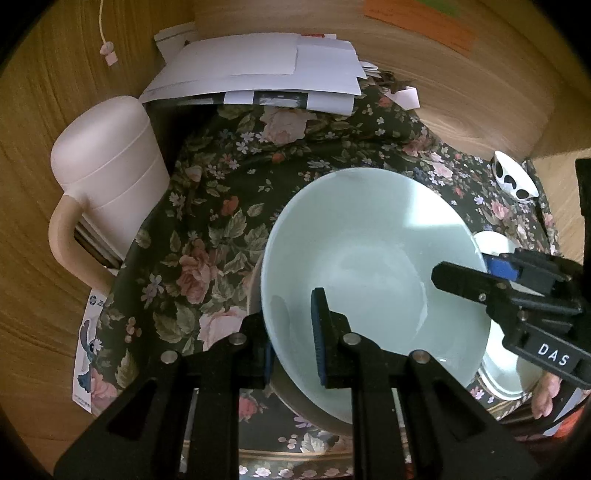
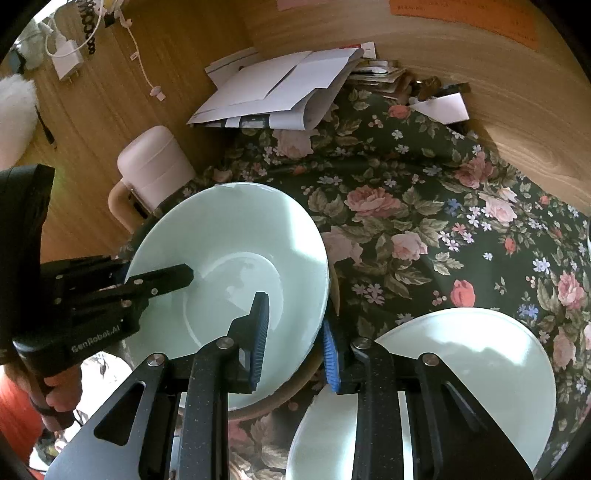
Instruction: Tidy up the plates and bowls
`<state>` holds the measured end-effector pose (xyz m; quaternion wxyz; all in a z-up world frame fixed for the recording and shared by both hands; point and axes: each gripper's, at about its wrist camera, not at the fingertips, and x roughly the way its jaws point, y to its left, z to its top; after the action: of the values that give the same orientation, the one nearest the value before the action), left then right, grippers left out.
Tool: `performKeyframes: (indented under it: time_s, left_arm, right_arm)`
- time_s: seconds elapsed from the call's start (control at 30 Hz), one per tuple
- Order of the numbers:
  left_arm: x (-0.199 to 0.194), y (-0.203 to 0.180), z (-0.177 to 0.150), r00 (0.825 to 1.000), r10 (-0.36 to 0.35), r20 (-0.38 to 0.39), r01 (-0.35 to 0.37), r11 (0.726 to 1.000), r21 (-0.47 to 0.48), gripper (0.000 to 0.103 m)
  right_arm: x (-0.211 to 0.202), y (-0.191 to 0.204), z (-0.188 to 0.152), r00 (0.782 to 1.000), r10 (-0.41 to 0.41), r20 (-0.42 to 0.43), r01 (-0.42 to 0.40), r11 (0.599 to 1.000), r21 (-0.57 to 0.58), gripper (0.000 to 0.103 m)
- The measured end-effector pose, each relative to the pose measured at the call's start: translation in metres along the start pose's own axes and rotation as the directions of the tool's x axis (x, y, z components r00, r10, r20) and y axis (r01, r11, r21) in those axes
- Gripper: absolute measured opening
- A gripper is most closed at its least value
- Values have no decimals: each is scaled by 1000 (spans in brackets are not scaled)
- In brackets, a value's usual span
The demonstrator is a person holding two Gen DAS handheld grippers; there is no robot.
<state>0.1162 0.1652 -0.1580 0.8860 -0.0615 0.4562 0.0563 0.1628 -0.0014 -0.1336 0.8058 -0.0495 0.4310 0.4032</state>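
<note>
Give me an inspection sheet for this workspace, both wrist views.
Surface: floral cloth over wooden table.
Job's things: pale green bowl atop a brownish dish; white plate beside it; spotted dish farther back.
Clutter: pink jug, papers.
Grippers: left tongs and right tongs each straddle the bowl's rim; grip cannot be confirmed.
Cables: white cord, charger.
Surroundings: wood panel wall, orange note.

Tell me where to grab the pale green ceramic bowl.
Pinch the pale green ceramic bowl at its thin rim, one finger inside, one outside, coming from above at the near edge: it looks too wide to span, and its mouth faces up.
</note>
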Motion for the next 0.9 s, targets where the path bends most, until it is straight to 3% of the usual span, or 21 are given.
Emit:
performKeyframes:
  time_s: [0.2, 0.33, 0.57, 0.67, 0.77, 0.83, 0.9]
  left_arm:
    - [0, 3, 1, 1000, -19, -17, 18, 999, -32, 18]
    - [-2, 3, 1, 1000, -26, -1, 26, 999, -32, 21]
    - [-4, -5, 5, 1000, 4, 5, -4, 1000, -5, 36]
    - [-14, -11, 9, 997, 44, 56, -45, 999, 15, 55]
    - [-29, -19, 15, 991, 53, 124, -59, 997, 44, 66]
    - [-35, -23, 21, 989, 58, 140, -65, 997, 51, 67]
    - [-39, -30, 26, 987, 52, 151, -61, 996, 58, 67]
  right_arm:
    - [-5, -3, 1, 1000, 3, 20, -4, 1000, 18, 25]
    - [-16, -1, 0, 996, -51, 74, 52, 999, -16, 26]
    - [-17, -8, 0, 998, -25, 57, 27, 999, -21, 26]
    - [-20, -12, 0, 998, -21, 58, 21, 1000, -14, 27]
    - [-25, -17, 2, 997, -24, 70, 24, 1000, -1, 38]
    - [-32, -23, 3, 995, -36, 89, 35, 999, 11, 52]
    - [-40, -29, 4, 993, -47, 107, 45, 999, 26, 58]
